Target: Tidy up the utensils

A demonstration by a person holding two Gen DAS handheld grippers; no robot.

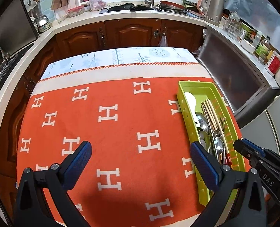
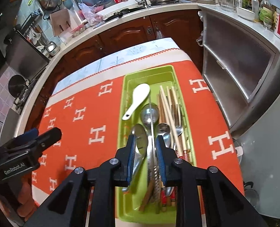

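On the table, covered by an orange cloth with white H letters (image 1: 109, 113), I see a long lime-green plastic utensil tray (image 2: 123, 102) lying near the right edge. Inside it are a white ceramic spoon (image 2: 138, 99), several metal spoons (image 2: 149, 113), a metal fork (image 2: 177, 117) and pale wooden chopsticks (image 2: 167, 106) with red patterned ends.

My right gripper (image 2: 145, 143) hovers over the near half of the tray, its blue-padded jaws partly closed, with a metal spoon handle in the gap between them; I cannot tell whether the pads touch it. In the left wrist view its black body reads "DAS".

My left gripper (image 1: 140, 147) hangs over the bare cloth left of the tray, jaws spread wide and holding nothing. From the right wrist view, its side carries the label "GenRobot.AI".
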